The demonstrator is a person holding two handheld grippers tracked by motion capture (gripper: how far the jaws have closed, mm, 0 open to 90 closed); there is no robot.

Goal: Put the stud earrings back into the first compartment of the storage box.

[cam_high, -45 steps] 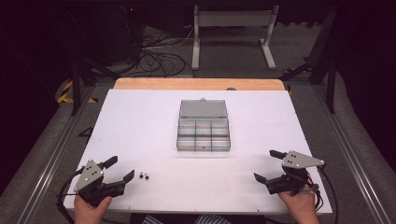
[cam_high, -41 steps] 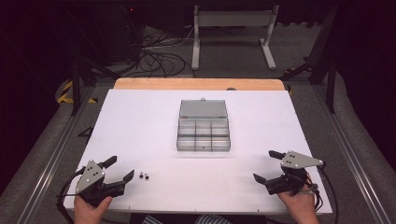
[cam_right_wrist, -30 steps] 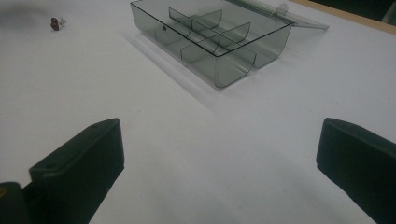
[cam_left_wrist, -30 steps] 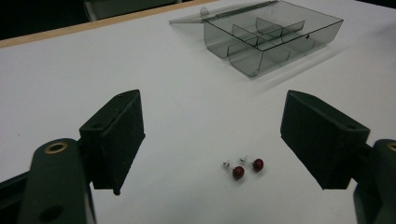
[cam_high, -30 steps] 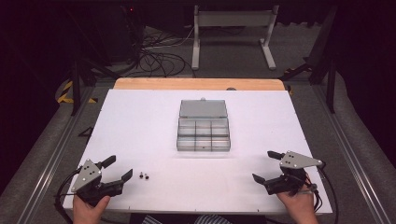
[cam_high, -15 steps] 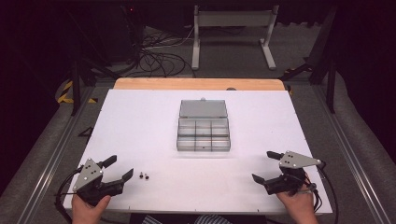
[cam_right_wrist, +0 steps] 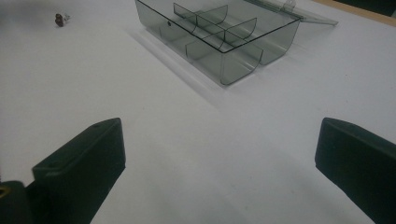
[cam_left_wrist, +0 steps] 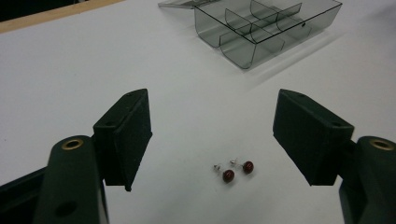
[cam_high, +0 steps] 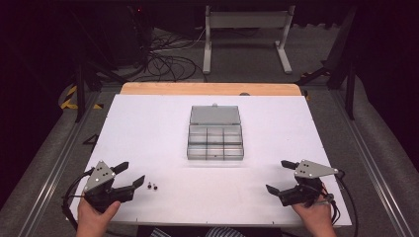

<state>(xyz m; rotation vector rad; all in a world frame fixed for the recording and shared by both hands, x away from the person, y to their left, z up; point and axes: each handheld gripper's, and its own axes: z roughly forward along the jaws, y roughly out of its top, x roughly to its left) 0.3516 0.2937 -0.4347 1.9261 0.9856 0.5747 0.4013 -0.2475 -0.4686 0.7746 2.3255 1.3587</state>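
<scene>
Two small dark red earrings point(cam_left_wrist: 237, 171) lie side by side on the white table, just ahead of my left gripper point(cam_high: 130, 174) and between its jaws' lines; they also appear as earrings point(cam_high: 152, 186) in the high view and as a speck, earrings point(cam_right_wrist: 60, 19), far off in the right gripper view. The left gripper point(cam_left_wrist: 212, 135) is open and holds nothing. A clear grey divided box point(cam_high: 215, 142) with its lid folded back stands at the table's middle, its compartments looking bare. My right gripper point(cam_high: 281, 176) rests open near the front right edge, right gripper point(cam_right_wrist: 219, 156) with bare table between its jaws.
The white table point(cam_high: 148, 128) has a wooden strip point(cam_high: 210, 89) along its far edge. Beyond it are a metal stand point(cam_high: 247, 34) and cables point(cam_high: 163, 54) on the dark floor. A person's hands hold both grippers at the front edge.
The right gripper has crept slightly to the left. The left gripper, the earrings and the box have stayed put.
</scene>
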